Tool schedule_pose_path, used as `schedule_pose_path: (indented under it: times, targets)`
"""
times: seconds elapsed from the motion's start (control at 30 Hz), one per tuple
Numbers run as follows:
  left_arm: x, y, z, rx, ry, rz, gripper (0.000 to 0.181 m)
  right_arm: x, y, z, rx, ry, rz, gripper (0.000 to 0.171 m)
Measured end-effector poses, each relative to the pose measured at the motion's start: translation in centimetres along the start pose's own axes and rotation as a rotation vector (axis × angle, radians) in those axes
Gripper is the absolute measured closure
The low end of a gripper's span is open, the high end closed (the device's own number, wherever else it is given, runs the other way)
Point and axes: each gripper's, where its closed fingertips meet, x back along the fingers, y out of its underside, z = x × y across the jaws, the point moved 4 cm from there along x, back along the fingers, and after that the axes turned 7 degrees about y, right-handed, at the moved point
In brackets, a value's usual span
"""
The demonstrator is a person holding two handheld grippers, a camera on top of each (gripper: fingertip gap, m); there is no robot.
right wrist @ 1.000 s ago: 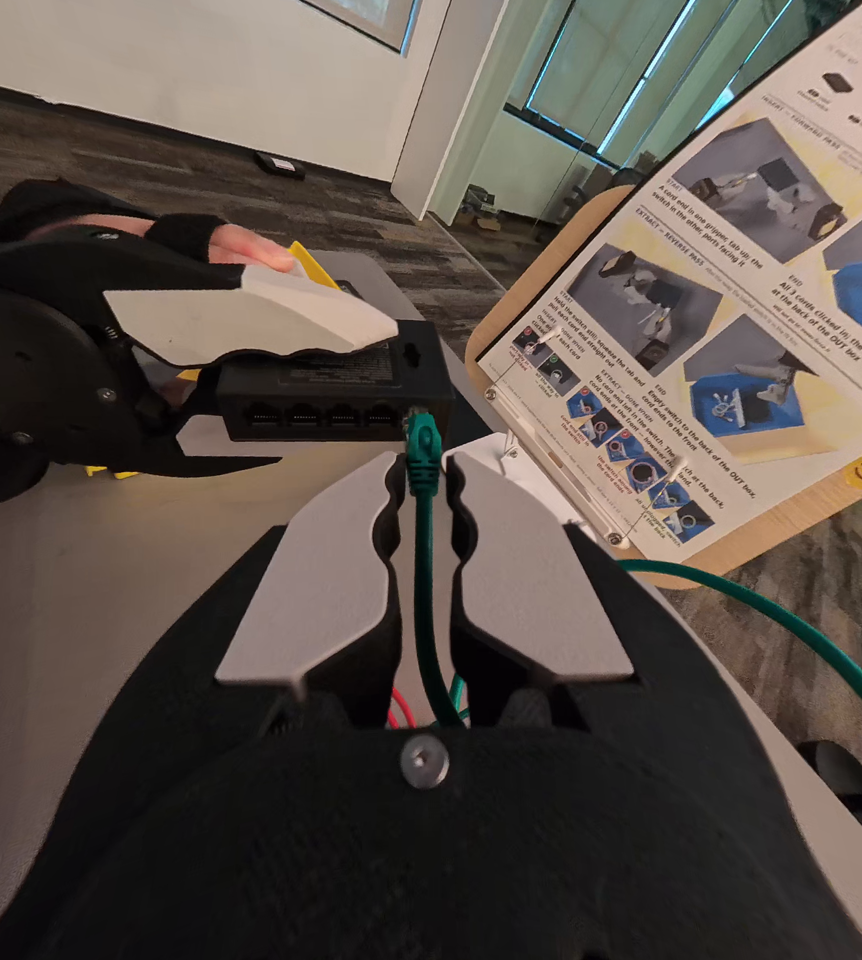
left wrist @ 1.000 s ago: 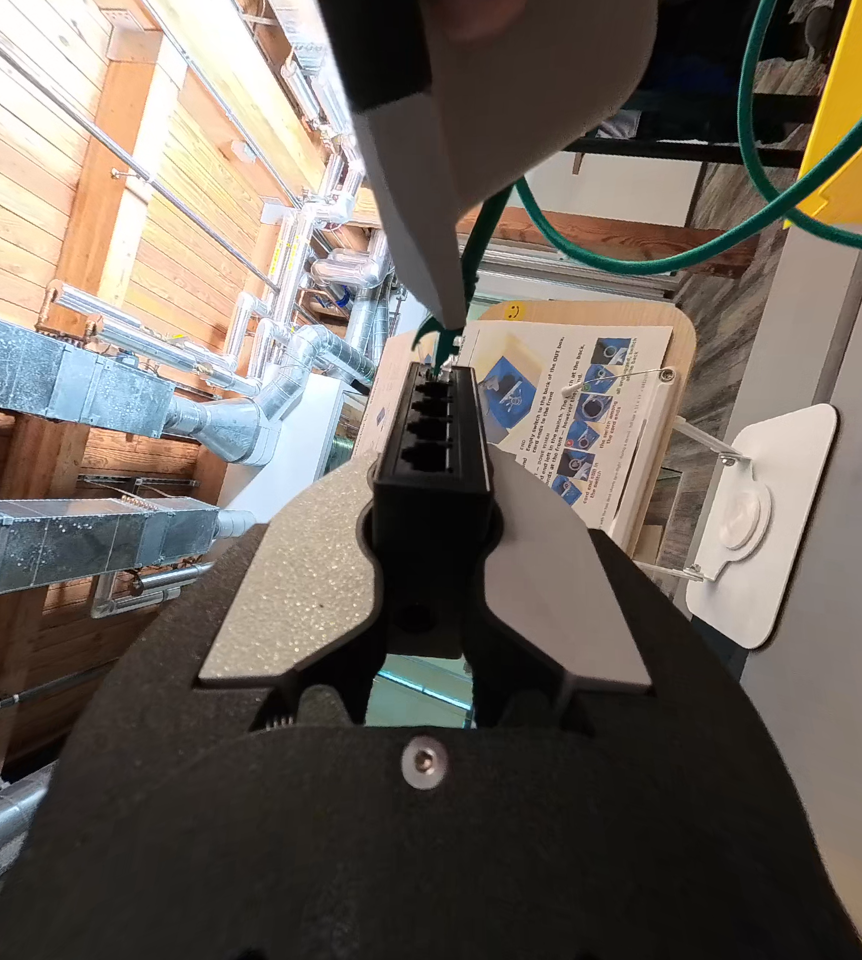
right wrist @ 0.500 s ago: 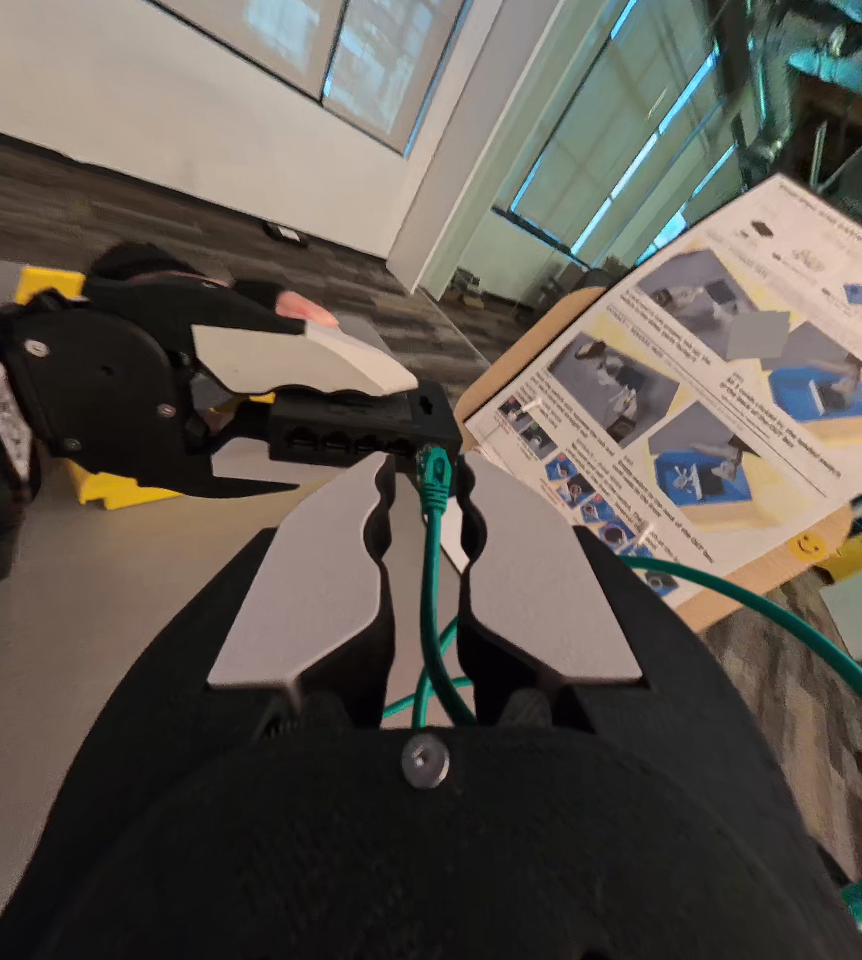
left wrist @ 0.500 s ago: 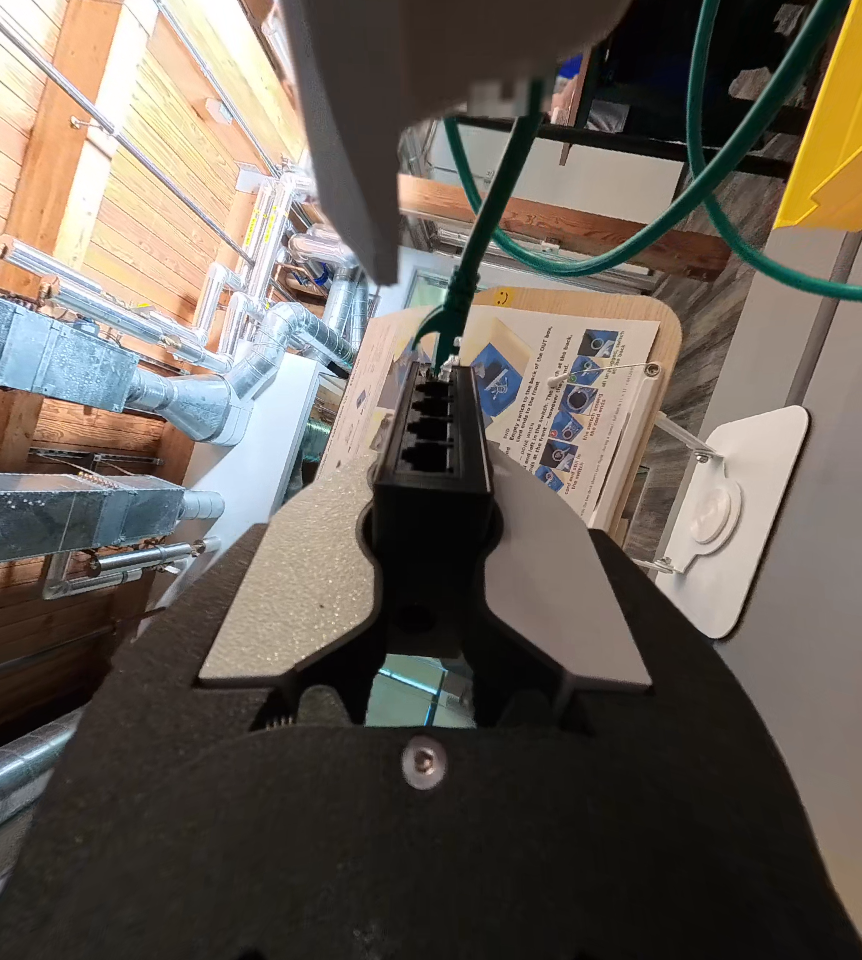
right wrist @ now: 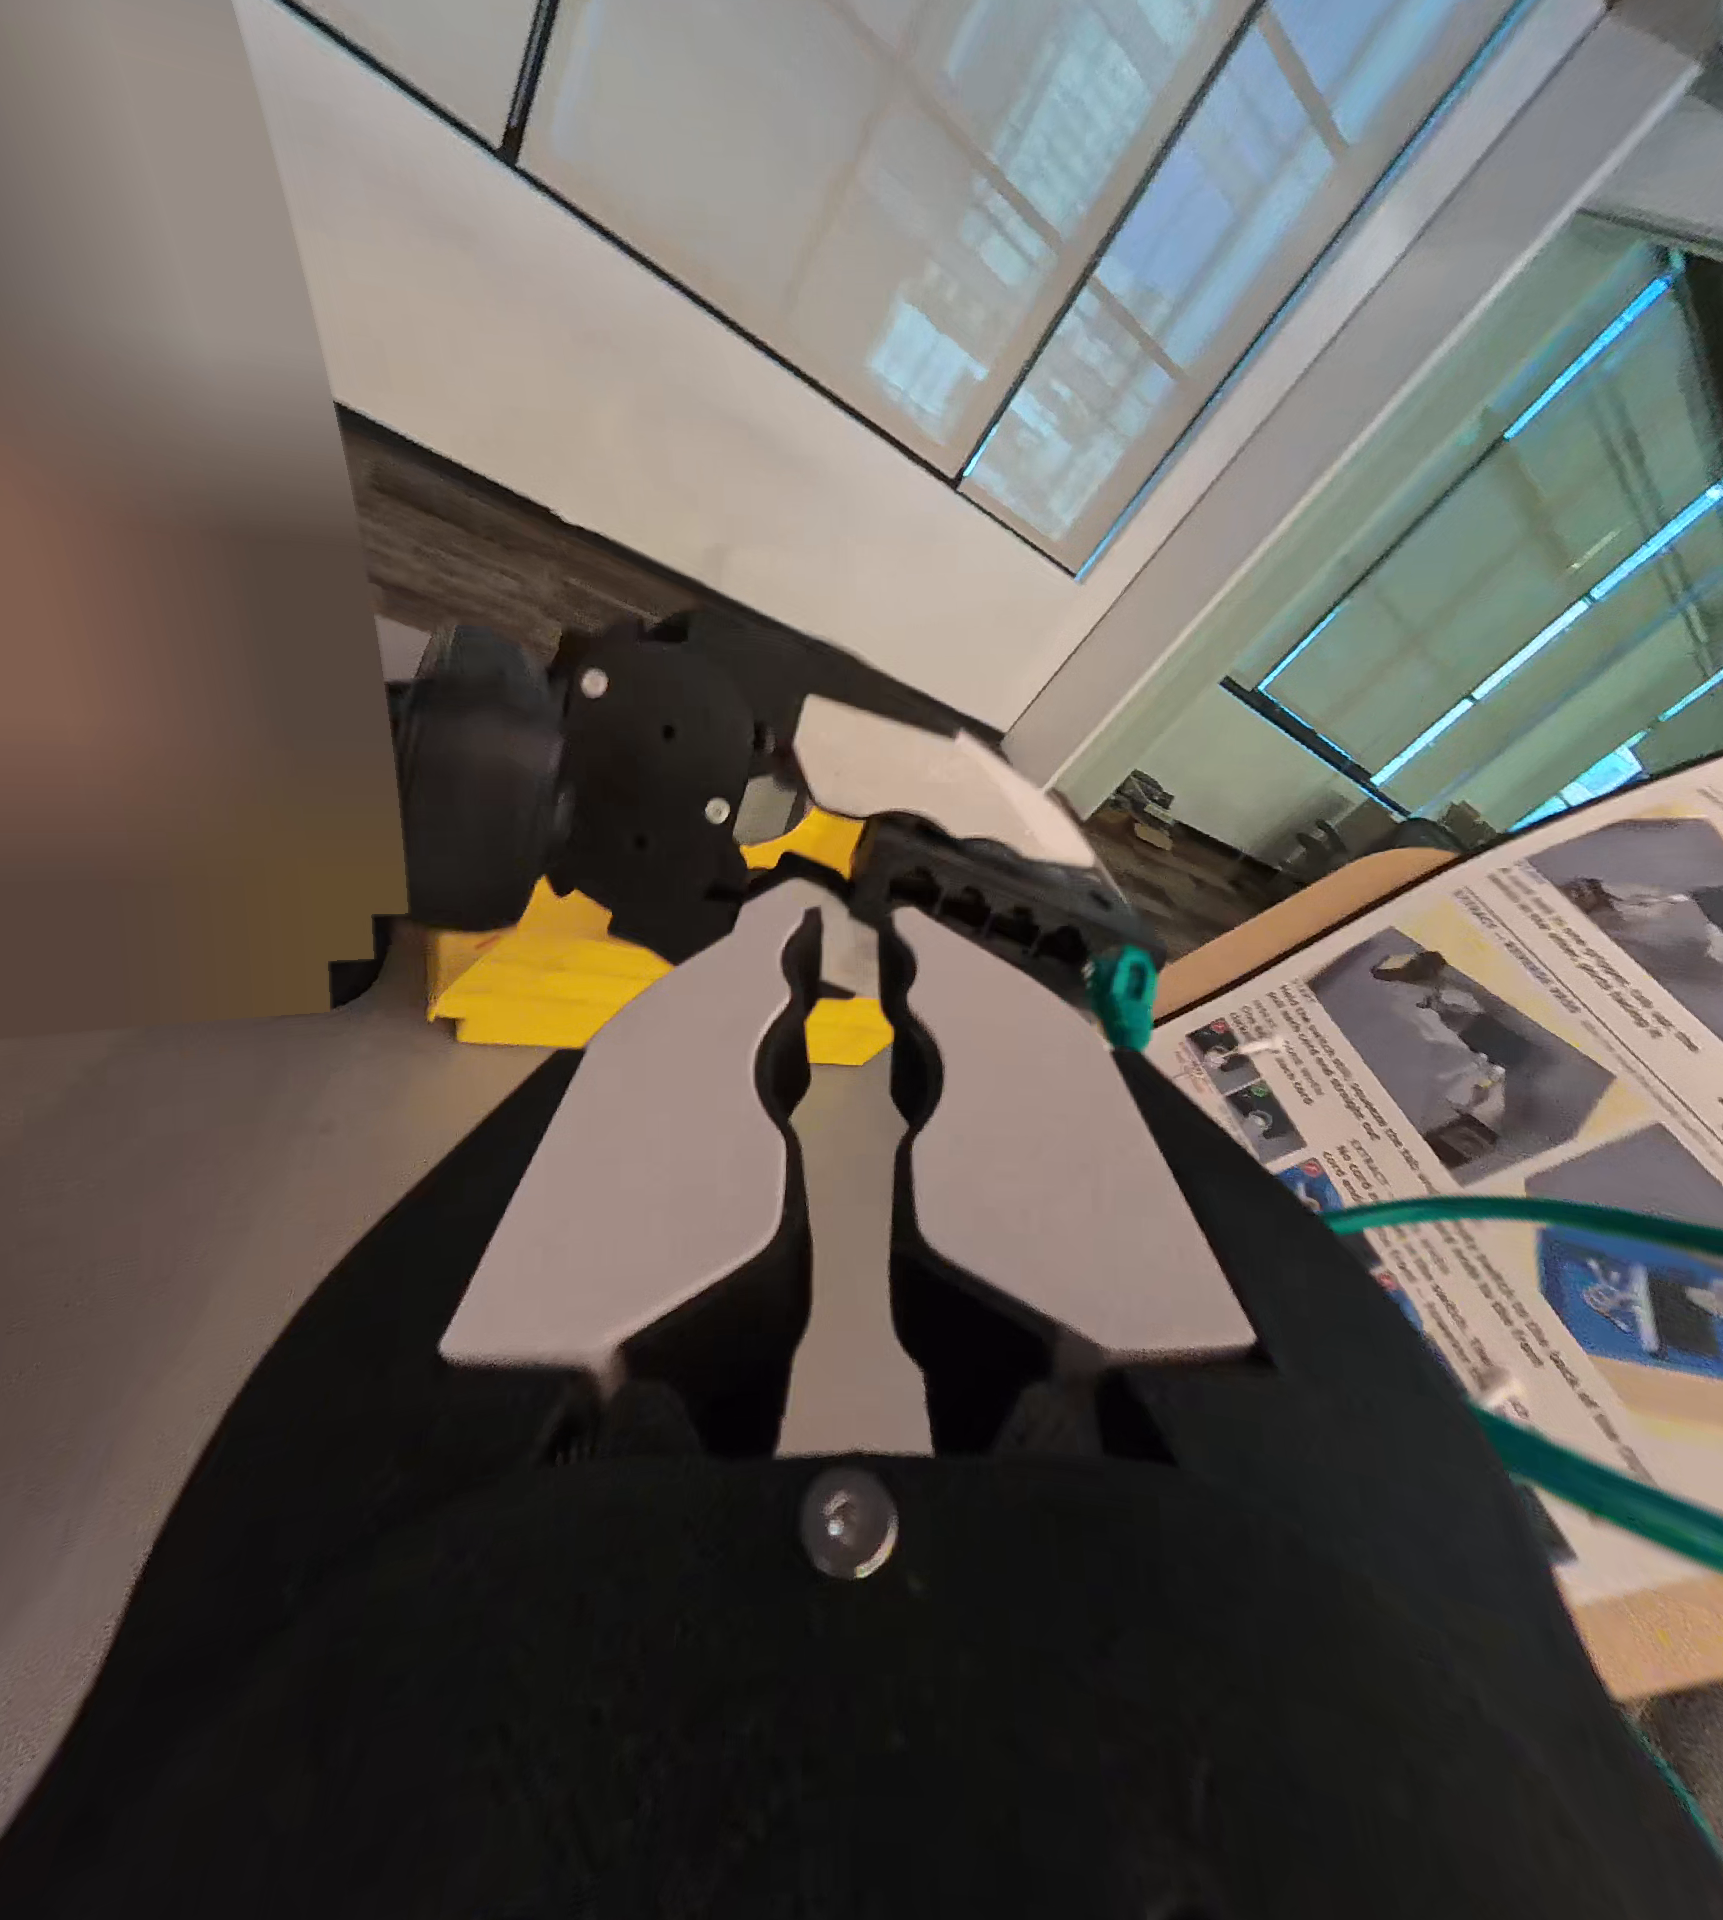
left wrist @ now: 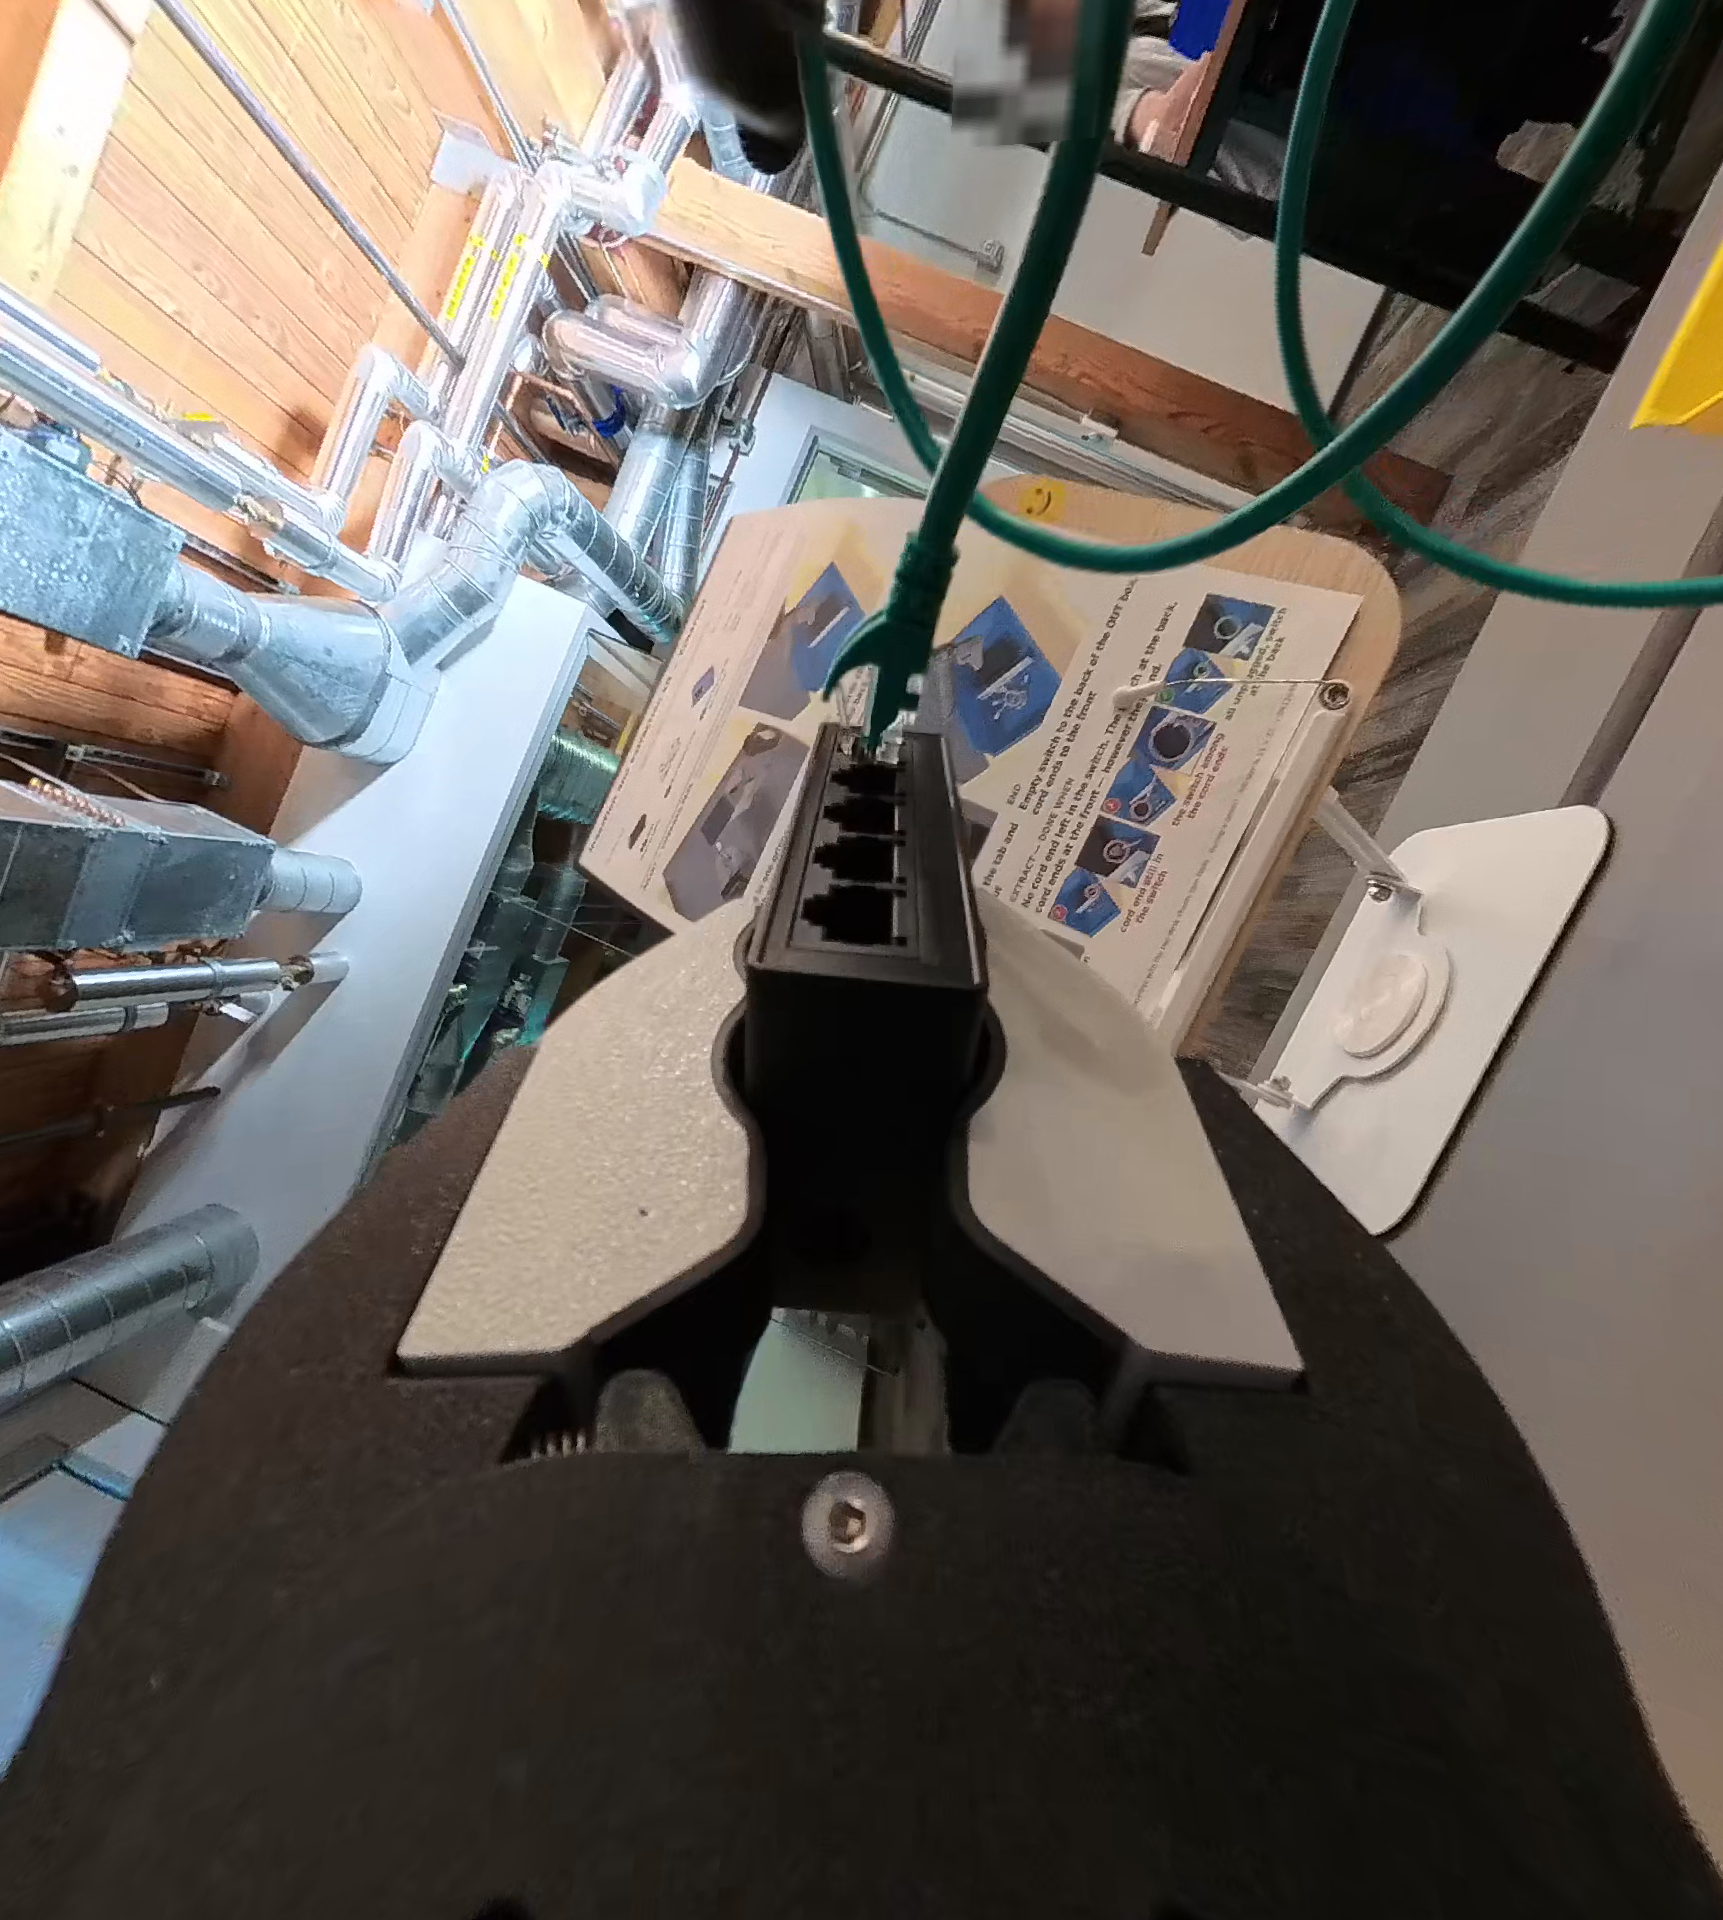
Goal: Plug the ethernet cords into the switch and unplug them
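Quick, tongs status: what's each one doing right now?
Left tongs: closed on the black switch.
Right tongs: slightly open, holding nothing; the green cord sits plugged into the switch.

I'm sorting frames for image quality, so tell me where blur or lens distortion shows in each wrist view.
Left wrist view: mostly sharp; the black switch, the green cord plugged into its far port and the ducts are crisp, though straight lines bow from the wide lens. Right wrist view: motion-smeared; the switch, the cord's plug and the instruction sheet are soft, and a blur patch covers the upper left.
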Motion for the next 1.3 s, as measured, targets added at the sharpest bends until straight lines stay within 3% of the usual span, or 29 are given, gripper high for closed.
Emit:
schedule_pose_path:
  times: [0.1,0.33,0.53,0.63,0.9,1.3]
  targets:
    - [0.2,0.5,-0.8,0.028,-0.014,-0.013,0.150,-1.1,1.2,0.3,0.001,0.022,0.006,0.170]
    - [0.5,1.4,-2.2,0.088,-0.040,-0.026,0.150,-4.0,3.6,2.0,-0.226,0.204,0.093,0.170]
    - [0.7,0.8,-2.0,0.088,-0.019,-0.012,0.151,-4.0,4.8,3.9,-0.349,0.327,0.161,0.136]
    - [0.6,0.4,-1.6,0.081,0.005,-0.003,0.151,-3.2,4.5,4.4,-0.327,0.371,0.194,0.136]
    - [0.3,-0.3,-0.4,0.054,0.056,0.008,0.150,-2.6,4.2,4.5,-0.298,0.359,0.199,0.154]
    - [0.4,-1.0,0.3,0.009,0.080,0.040,0.150,-3.2,4.6,4.4,-0.338,0.325,0.160,0.147]
